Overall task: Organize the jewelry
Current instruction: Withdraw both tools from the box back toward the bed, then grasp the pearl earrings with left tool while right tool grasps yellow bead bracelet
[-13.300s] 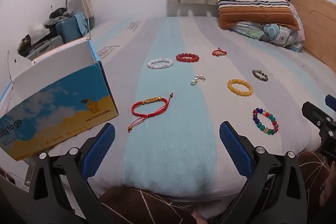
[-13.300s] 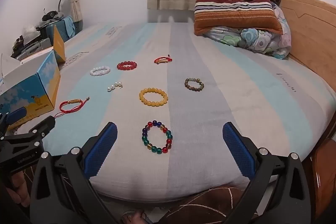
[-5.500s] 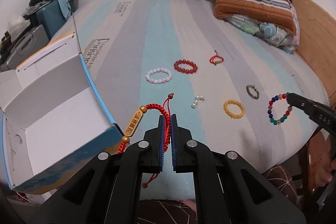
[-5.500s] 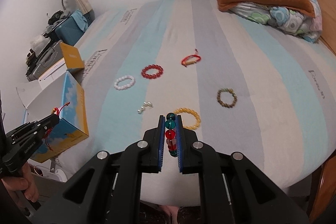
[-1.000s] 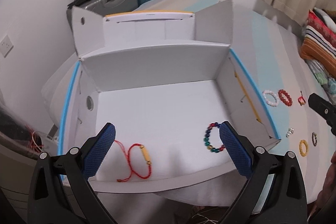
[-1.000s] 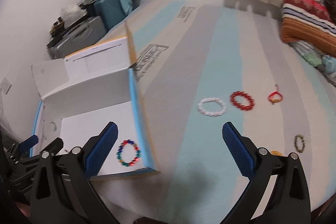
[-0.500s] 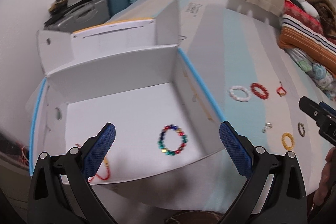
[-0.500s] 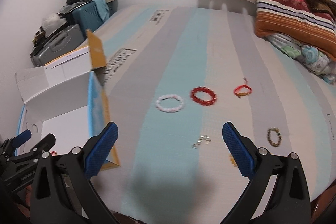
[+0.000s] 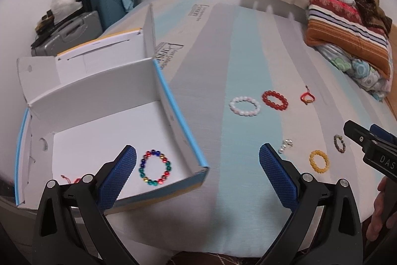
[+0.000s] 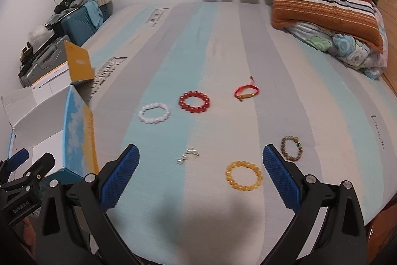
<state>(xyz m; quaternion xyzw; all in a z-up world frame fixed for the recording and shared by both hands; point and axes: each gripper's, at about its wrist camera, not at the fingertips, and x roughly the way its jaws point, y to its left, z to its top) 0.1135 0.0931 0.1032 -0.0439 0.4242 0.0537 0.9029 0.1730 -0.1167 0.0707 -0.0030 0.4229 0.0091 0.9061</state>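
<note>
Left gripper [image 9: 197, 173] was spread wide, holding nothing, above the near edge of the striped mattress [image 9: 248, 46]. Just ahead and left of it lay the multicoloured bead bracelet [image 9: 155, 170] on the floor of the open cardboard box [image 9: 171, 103]; a red cord bracelet [image 9: 72, 179] showed partly behind its left finger, also in the box. The box's blue-edged right wall stood between this gripper and the loose jewelry.

Right gripper [image 10: 201, 171] was likewise spread and empty. Between its fingers — a small pearl piece [image 10: 187, 155] to the left and a yellow bead bracelet [image 10: 244, 179] to the right. Just beyond its right finger lay a brown bead bracelet [image 10: 291, 149]. Farther ahead, in a row left to right: white bead bracelet [image 10: 154, 113], red bead bracelet [image 10: 194, 101], red cord bracelet with gold bar [image 10: 246, 92]. Nothing lay over them.

Far right — stacked pillows and bedding [image 10: 327, 9]. Far left, off the bed, suitcases [image 10: 74, 21] under clutter.
</note>
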